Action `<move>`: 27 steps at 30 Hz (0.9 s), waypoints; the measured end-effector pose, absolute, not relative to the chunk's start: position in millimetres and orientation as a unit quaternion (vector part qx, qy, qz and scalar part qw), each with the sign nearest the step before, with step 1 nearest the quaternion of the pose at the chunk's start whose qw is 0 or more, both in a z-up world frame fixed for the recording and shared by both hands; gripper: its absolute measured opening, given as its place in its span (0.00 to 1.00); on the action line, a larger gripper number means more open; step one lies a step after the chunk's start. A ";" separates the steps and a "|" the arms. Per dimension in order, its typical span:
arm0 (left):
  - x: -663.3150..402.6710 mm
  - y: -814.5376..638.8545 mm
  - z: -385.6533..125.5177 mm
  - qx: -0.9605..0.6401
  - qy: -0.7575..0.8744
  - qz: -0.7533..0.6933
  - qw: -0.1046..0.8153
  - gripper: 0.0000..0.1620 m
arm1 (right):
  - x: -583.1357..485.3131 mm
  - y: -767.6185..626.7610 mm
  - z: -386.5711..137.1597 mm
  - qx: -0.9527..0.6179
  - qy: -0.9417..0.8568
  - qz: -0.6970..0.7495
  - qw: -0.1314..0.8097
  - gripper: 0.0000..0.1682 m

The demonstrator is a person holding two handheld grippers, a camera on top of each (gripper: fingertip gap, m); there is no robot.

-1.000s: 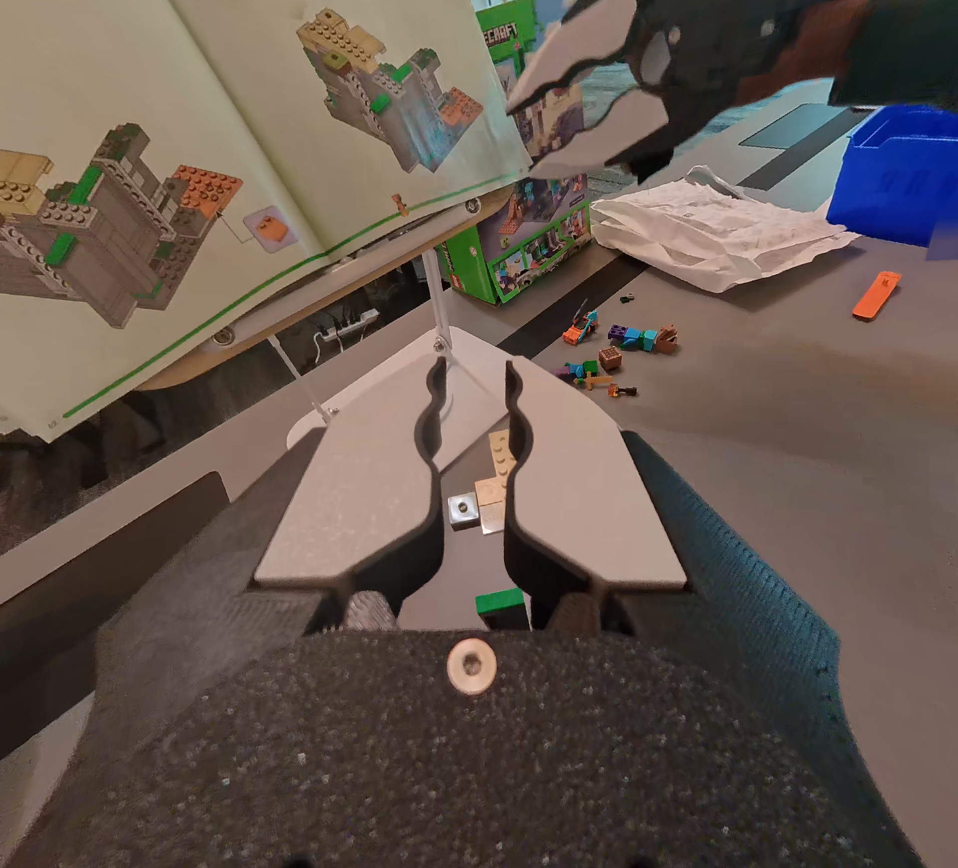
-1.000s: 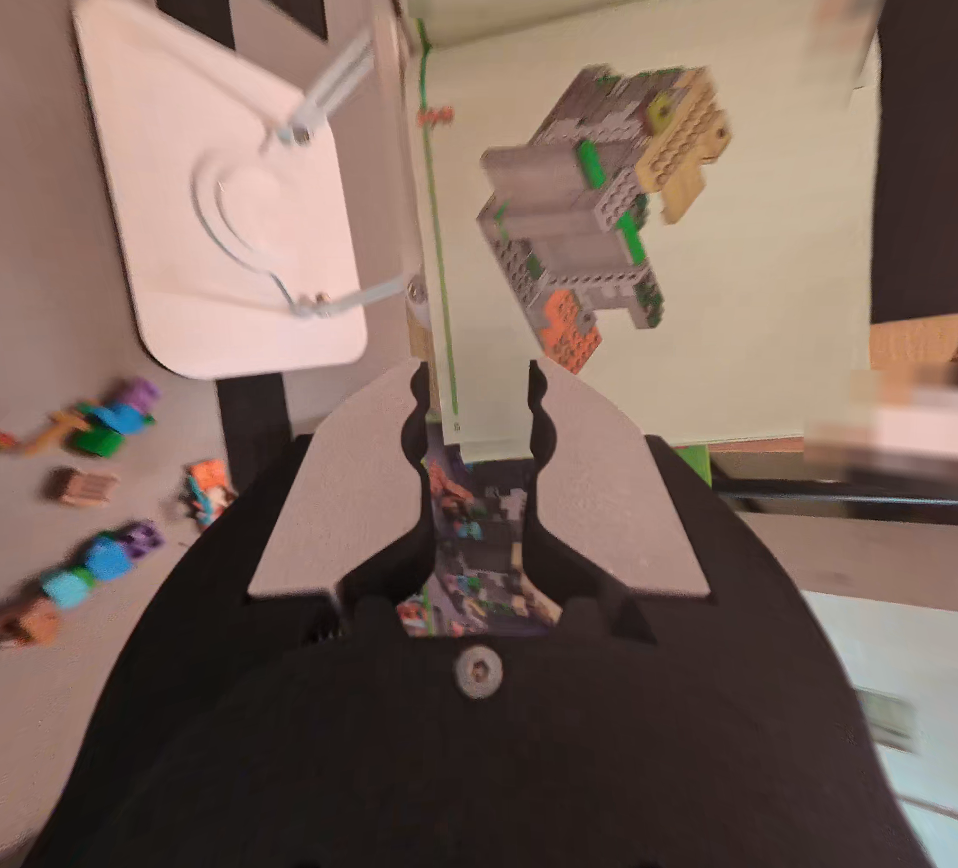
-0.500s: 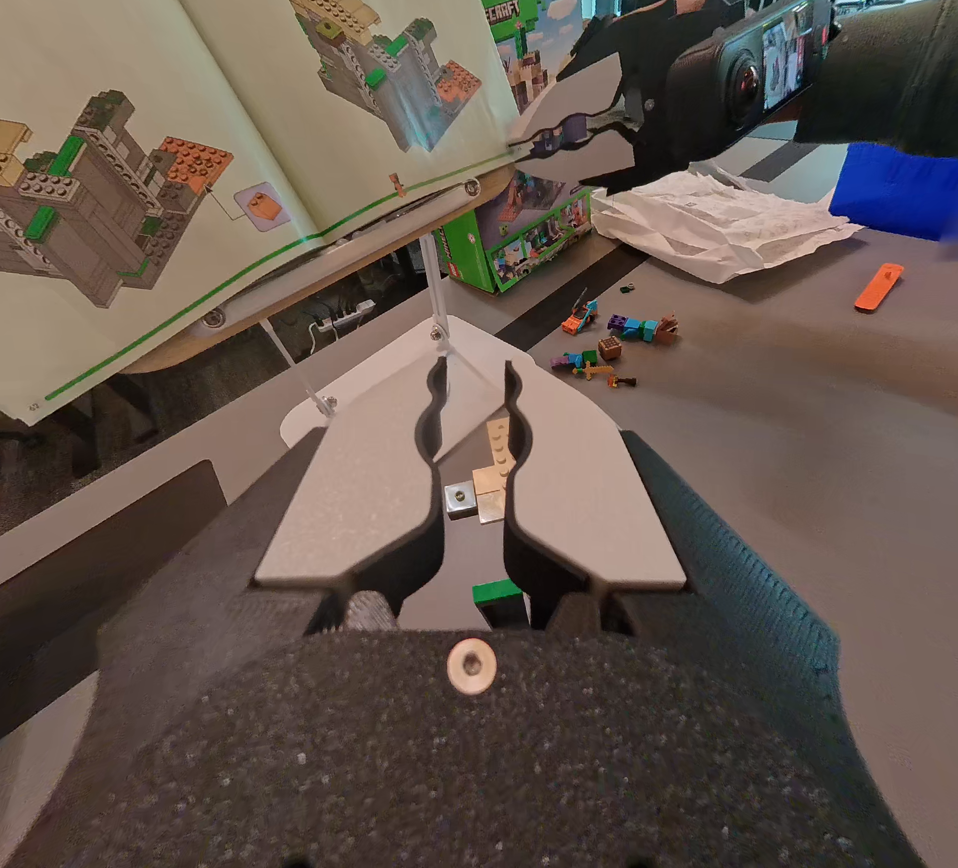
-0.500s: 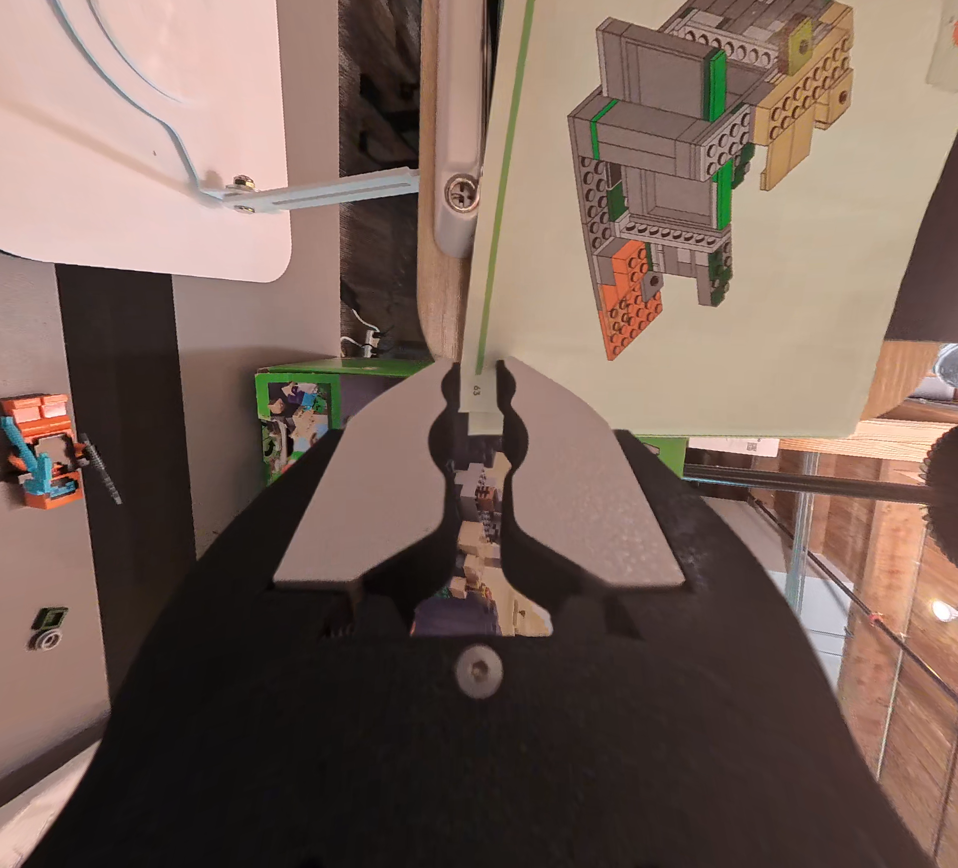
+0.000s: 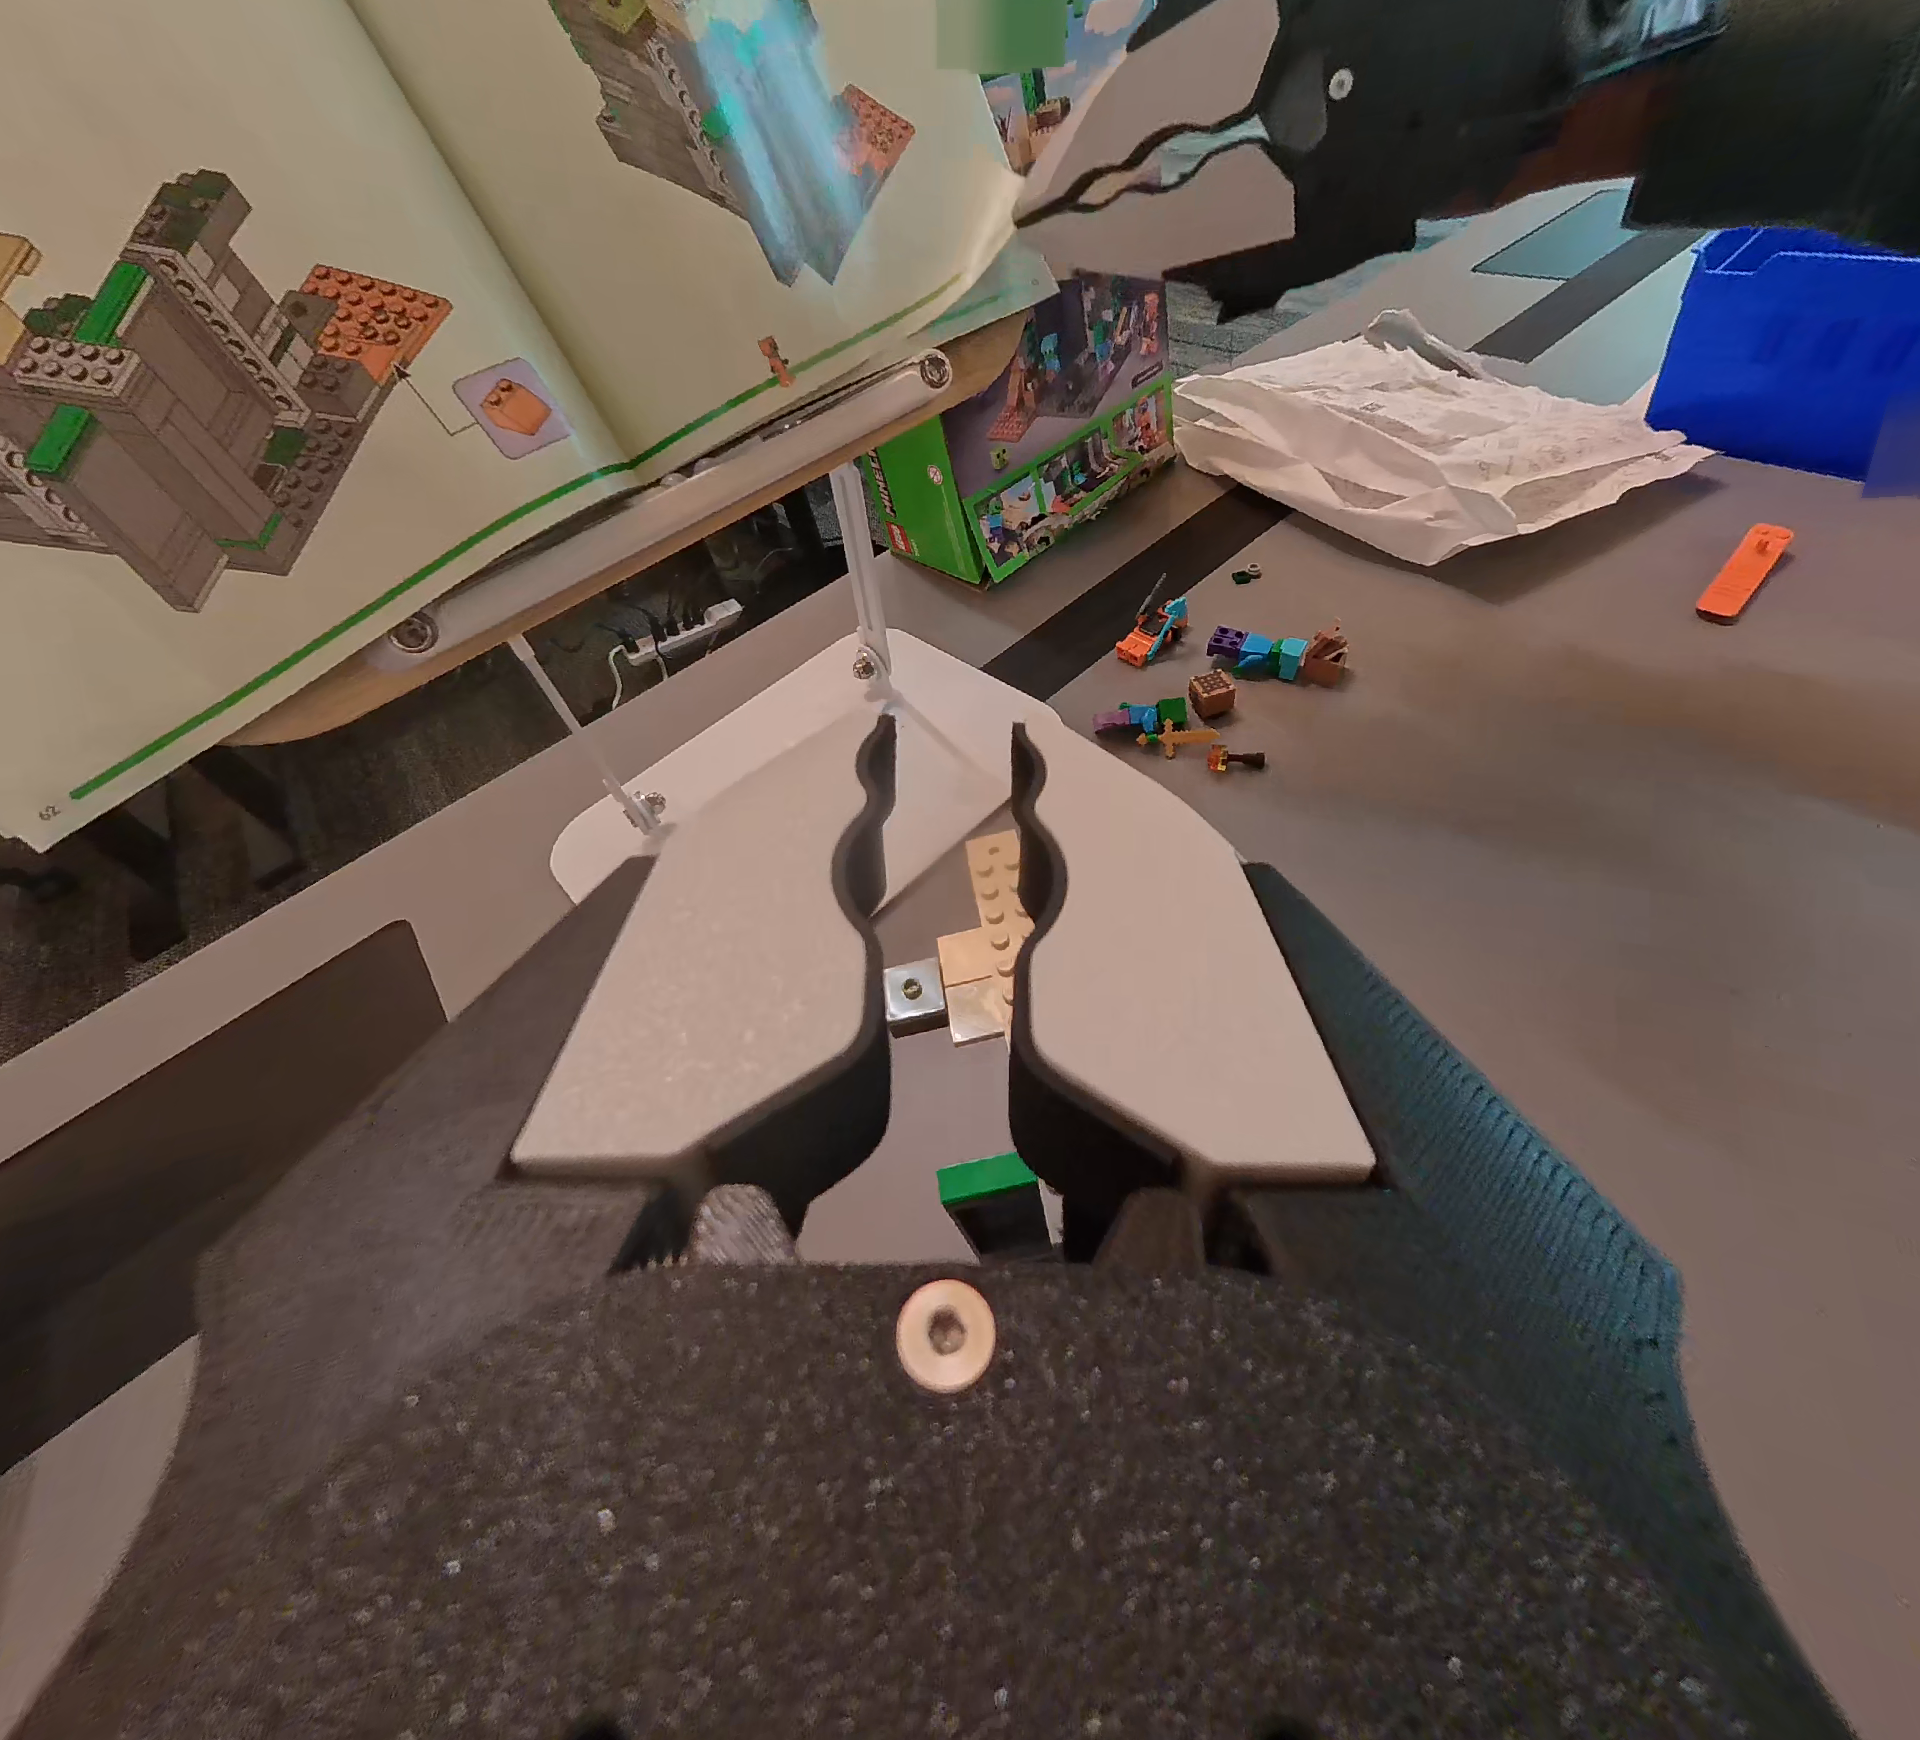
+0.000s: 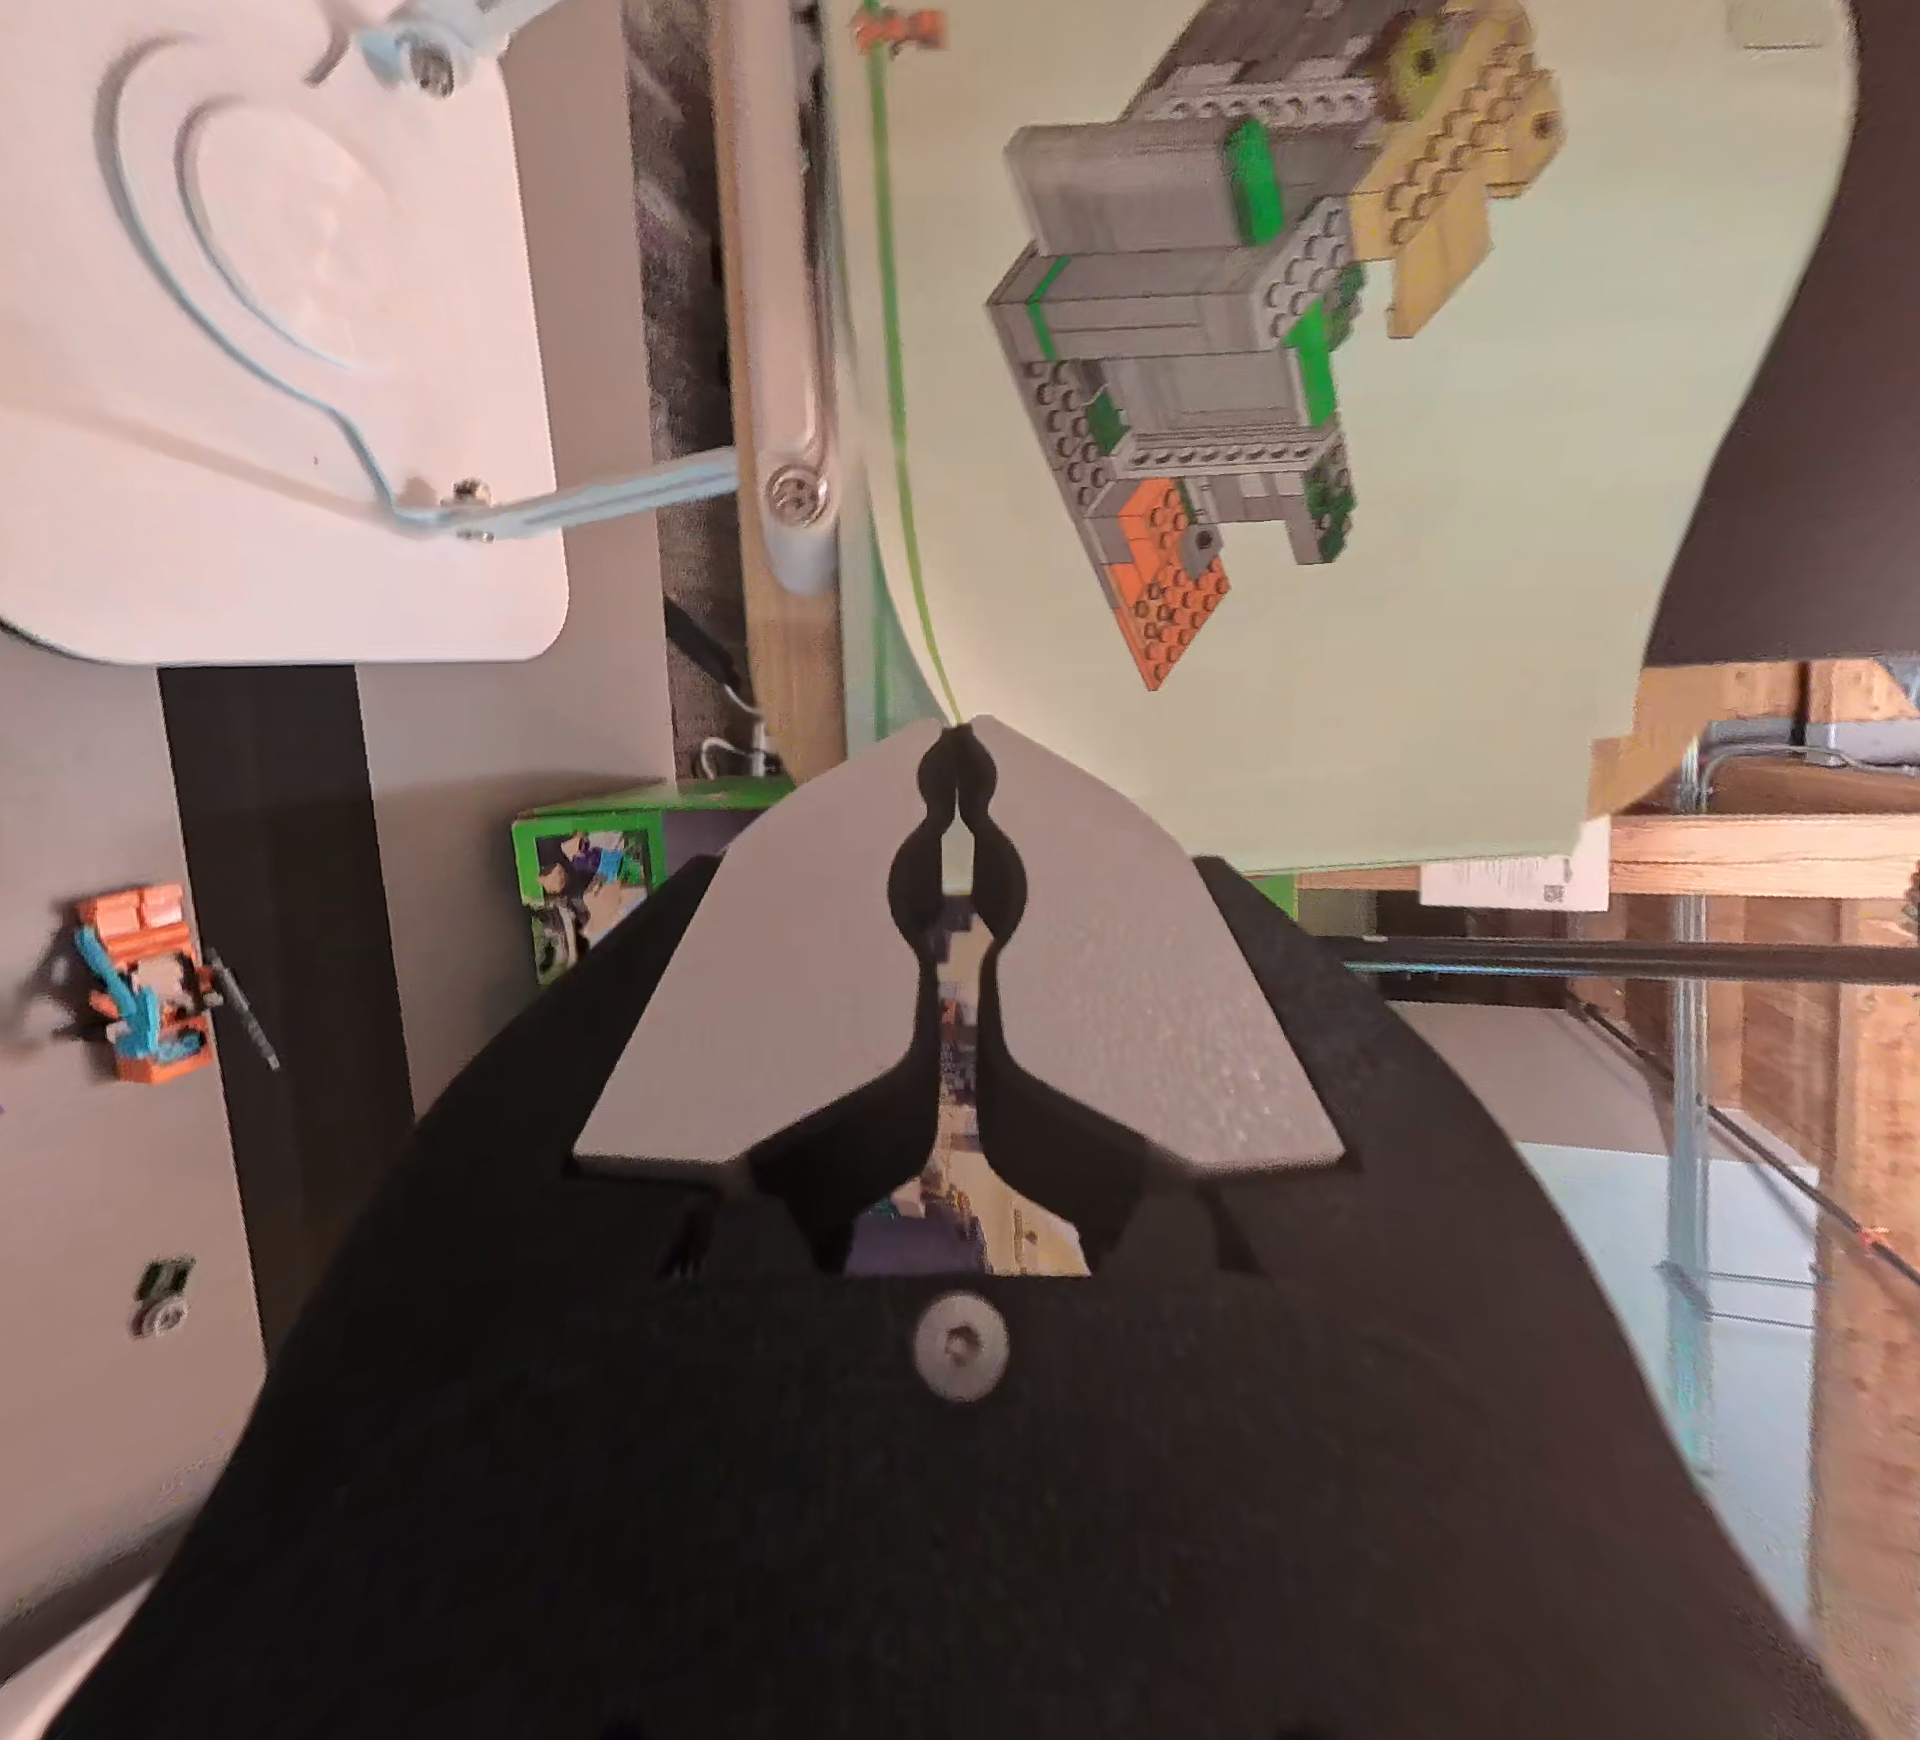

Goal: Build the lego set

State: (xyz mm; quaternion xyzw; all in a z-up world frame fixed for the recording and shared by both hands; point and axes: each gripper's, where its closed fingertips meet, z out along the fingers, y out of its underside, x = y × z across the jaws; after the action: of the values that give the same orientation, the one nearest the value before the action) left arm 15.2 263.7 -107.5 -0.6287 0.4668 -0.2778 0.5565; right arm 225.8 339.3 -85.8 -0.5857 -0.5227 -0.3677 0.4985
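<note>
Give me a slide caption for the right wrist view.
Right gripper shut on the instruction booklet page's lower corner, lifting it off the stand.

You get bright, even room light in both views. The lifted instruction page [image 5: 727, 90] smears with motion blur (its picture streaks blue-white), the right gripper [image 5: 1049, 204] looks soft, and wide-angle edges bend.

We see the instruction booklet [image 5: 436, 163] as matt paper, its pages curling, resting on a pale wooden board [image 6: 784, 651] edged by a smooth metal bar [image 5: 665, 485]. The stand's white base [image 6: 260, 340] looks smooth and faintly glossy. Near us, the left gripper [image 5: 945, 911] has grainy matt fingers [image 5: 727, 984] and a rough black printed body. Far right lie crinkled white paper [image 5: 1413, 443] and a glossy blue plastic bin [image 5: 1797, 350].
</note>
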 end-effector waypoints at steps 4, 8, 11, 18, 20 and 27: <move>15.9 264.0 -106.9 -0.628 0.466 -0.277 0.558 0.13 | 209.4 336.1 -66.3 -0.589 -0.494 -0.331 0.547 0.00; 18.0 263.1 -105.7 -0.626 0.467 -0.278 0.559 0.14 | 187.8 336.6 -52.1 -0.587 -0.473 -0.289 0.590 0.00; 18.3 262.2 -104.4 -0.625 0.468 -0.277 0.561 0.15 | 171.4 337.9 -44.8 -0.586 -0.465 -0.260 0.611 0.00; 14.3 264.6 -104.2 -0.627 0.463 -0.278 0.561 0.15 | 173.5 336.7 -44.4 -0.579 -0.488 -0.277 0.592 0.00; 14.2 264.8 -103.9 -0.627 0.462 -0.279 0.561 0.15 | 183.4 336.9 -62.2 -0.586 -0.509 -0.292 0.558 0.08; 14.5 264.4 -104.4 -0.627 0.464 -0.279 0.560 0.15 | 220.8 344.7 -111.3 -0.582 -0.541 -0.380 0.473 0.23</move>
State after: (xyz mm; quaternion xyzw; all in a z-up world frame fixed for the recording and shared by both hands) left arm 14.5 264.4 -104.4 -0.6273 0.4636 -0.2789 0.5602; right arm 220.8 344.7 -111.3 -0.5824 -0.5407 -0.3800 0.4734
